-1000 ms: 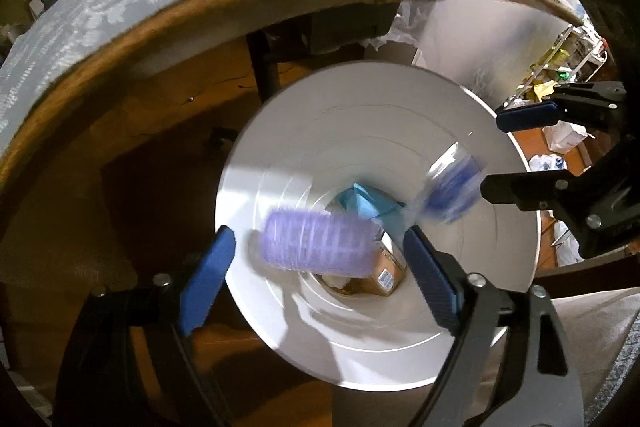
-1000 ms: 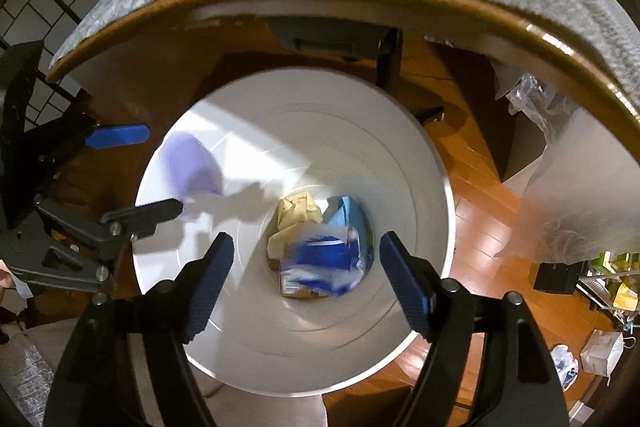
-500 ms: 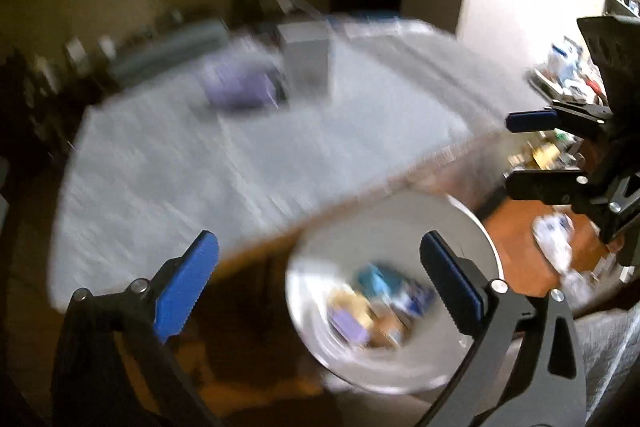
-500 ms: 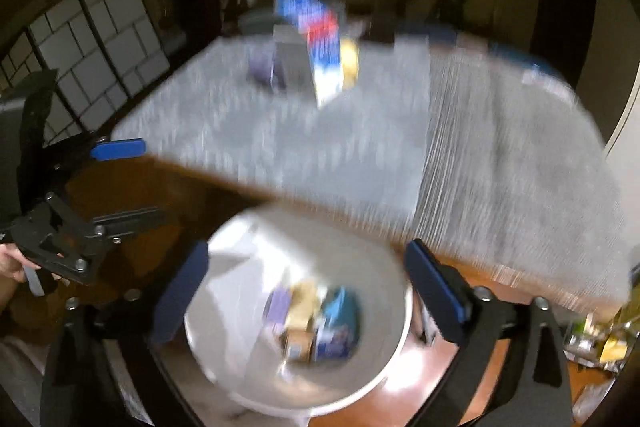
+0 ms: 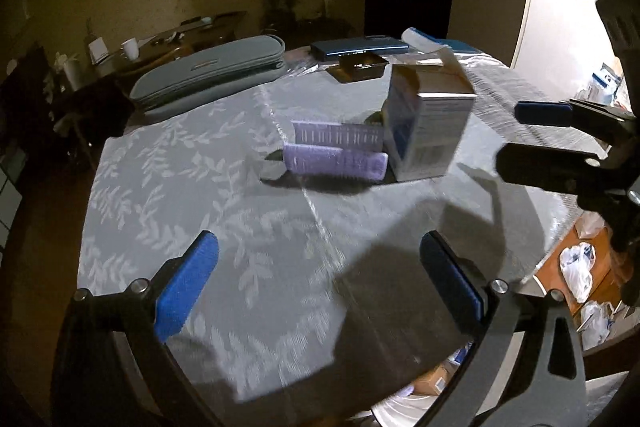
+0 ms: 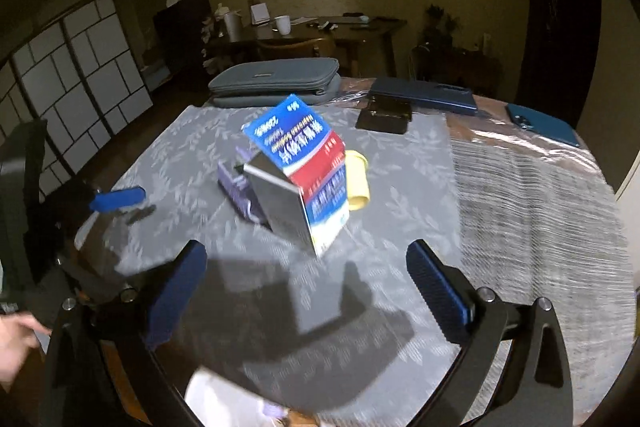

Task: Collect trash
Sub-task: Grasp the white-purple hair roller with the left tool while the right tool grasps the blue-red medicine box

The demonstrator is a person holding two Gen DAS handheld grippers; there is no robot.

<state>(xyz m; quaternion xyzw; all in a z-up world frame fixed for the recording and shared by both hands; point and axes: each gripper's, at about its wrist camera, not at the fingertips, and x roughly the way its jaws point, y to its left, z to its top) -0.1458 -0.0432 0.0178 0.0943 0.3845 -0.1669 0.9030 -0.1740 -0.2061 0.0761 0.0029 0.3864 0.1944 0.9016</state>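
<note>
Both tools [image 5: 320,283] [image 6: 306,287] wide, empty

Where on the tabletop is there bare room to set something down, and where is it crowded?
Free: the grey tablecloth in front of the carton toward the near edge, and the right stretch beside it. Crowded: the middle, around the carton, purple packs and yellow roll, and the far edge with the grey case.

Left gripper [image 5: 318,281]: two black angular arms, each tipped with a ribbed blue pad [image 5: 186,285], silver screws at the joints. Right gripper [image 6: 306,287] has the same build. A bare hand [image 6: 16,345] shows at the left edge.
</note>
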